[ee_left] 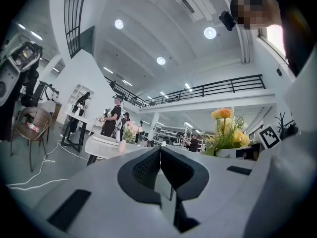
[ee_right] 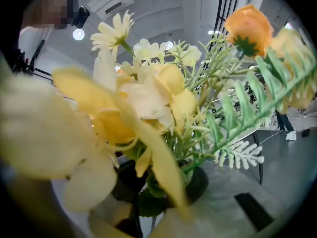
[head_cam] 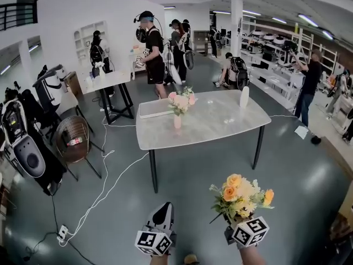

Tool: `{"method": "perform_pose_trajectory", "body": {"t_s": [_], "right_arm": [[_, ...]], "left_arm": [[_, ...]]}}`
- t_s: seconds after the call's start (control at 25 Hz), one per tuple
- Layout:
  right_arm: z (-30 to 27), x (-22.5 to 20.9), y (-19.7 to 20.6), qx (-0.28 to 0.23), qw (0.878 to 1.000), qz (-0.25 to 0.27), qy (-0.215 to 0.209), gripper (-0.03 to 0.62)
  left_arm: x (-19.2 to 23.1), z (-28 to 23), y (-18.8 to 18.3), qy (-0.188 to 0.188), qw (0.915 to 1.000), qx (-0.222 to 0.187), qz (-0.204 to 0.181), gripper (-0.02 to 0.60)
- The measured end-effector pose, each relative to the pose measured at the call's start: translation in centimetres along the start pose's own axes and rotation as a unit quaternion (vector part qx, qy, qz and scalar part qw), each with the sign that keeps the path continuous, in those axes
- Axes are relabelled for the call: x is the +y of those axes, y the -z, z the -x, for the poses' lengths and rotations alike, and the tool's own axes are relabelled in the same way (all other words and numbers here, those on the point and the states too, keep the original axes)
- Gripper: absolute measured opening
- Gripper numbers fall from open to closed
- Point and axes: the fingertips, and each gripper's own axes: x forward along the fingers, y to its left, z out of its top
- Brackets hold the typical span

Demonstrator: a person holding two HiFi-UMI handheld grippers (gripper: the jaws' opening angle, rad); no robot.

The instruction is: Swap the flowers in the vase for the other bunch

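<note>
- Jaws on our left gripper (head_cam: 164, 208) are pressed together on nothing, pointing level toward the table (head_cam: 220, 128).
- Dead ahead but well apart from us, the vase (head_cam: 177, 121) stands upright there with the pink flowers (head_cam: 181, 100) in it. Our empty left lines up nearer, so we'd guess it pulls those straight up.
- Right gripper (head_cam: 231, 224) is clamped on the stems of the yellow-orange bunch (head_cam: 241, 194), heads up.

Yellow-orange bouquet (ee_right: 163, 113) clamped between jaws
</note>
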Motion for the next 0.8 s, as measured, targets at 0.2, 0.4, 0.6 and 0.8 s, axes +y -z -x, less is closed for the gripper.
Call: {"method": "perform_pose_trajectory", "body": {"t_s": [0.2, 0.4, 0.6, 0.8], "right_arm": [[-3.0, 0.2, 0.3, -0.003, 1.000, -0.008, 0.000, 0.081], [-4.7, -0.2, -0.1, -0.001, 1.000, -0.009, -0.005, 0.081], [-6.7, -0.5, 0.0, 0.001, 1.000, -0.011, -0.008, 0.081], [-10.0, -1.4, -0.5, 0.002, 1.000, -0.005, -0.018, 0.081]], "left_arm": [[2.9, -1.1, -0.2, -0.002, 1.0000, 0.005, 0.000, 0.014], [4.3, -2.3, -0.4, -0.012, 0.9998, 0.000, 0.015, 0.014], [5.5, -2.8, 0.1, -0.020, 0.9995, 0.002, 0.026, 0.014], [7.8, -5.0, -0.8, -0.034, 0.9992, -0.005, 0.021, 0.014]]}}
